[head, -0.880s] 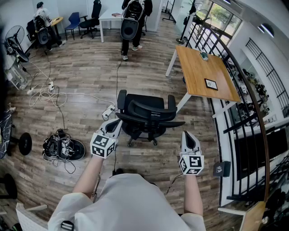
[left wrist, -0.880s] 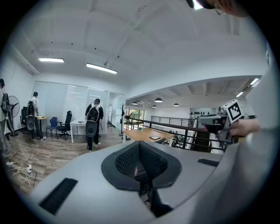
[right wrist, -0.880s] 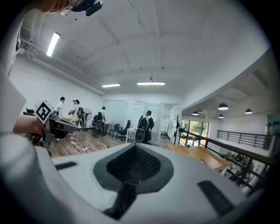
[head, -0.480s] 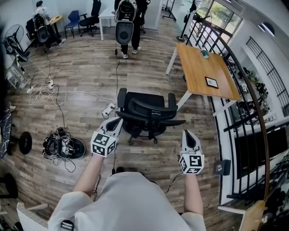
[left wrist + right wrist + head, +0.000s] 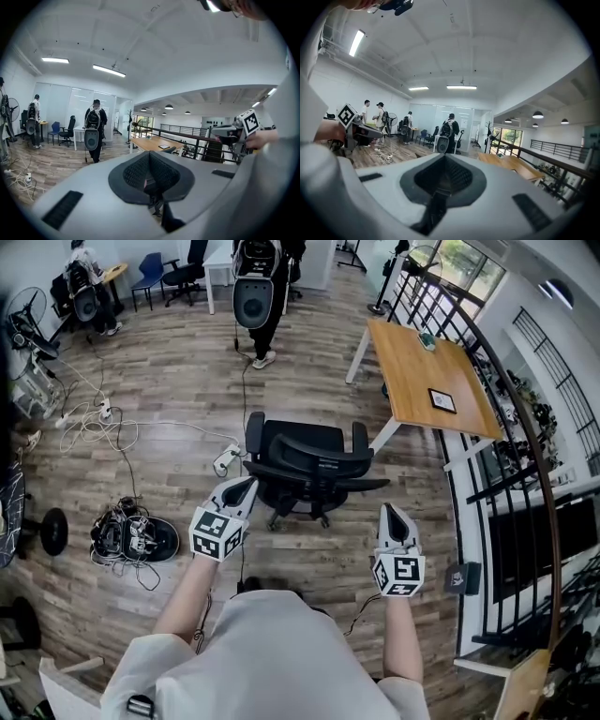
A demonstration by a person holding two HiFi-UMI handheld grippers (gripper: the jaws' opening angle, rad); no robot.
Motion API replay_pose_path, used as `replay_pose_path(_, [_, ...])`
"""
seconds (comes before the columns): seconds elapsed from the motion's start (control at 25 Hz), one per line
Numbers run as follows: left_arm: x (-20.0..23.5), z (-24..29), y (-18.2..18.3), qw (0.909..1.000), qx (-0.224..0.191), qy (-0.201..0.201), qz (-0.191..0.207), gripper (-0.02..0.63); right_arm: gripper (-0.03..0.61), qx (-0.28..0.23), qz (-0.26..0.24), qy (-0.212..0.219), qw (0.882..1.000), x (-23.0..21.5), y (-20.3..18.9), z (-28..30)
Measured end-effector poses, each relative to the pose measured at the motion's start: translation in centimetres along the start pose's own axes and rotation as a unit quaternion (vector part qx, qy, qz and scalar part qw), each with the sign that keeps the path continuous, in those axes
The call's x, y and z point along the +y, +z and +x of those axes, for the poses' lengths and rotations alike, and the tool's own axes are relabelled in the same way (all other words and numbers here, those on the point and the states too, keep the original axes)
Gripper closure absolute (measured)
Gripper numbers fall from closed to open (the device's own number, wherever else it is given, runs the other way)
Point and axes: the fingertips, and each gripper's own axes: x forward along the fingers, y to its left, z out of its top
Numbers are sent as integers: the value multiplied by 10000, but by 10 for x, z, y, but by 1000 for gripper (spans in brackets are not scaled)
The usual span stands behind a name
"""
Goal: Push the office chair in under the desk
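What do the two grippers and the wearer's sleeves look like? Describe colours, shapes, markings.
The left gripper and right gripper are pale grey tapering shells with dark textured linings; each carries a white cube with black square markers. The T-shirt is light, short-sleeved.

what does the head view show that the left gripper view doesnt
Only the head view: the office chair with its seat and armrests, and dark gear piled on the floor. Only the left gripper view: the ceiling lights. Both: the wooden desk, the person with a backpack and the right gripper.
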Motion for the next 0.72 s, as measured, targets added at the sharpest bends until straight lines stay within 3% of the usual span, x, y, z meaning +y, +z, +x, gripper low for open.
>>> replay_pose_path(0.44, [12,-7,-10,9998,23,-173,-40,569,546,110,142,-57,9998,19,-9,3])
replay_pose_path(0.72, [26,-10,-13,9993,70,-355,-7,500,486,183,151,-172,9996,36,-11,5])
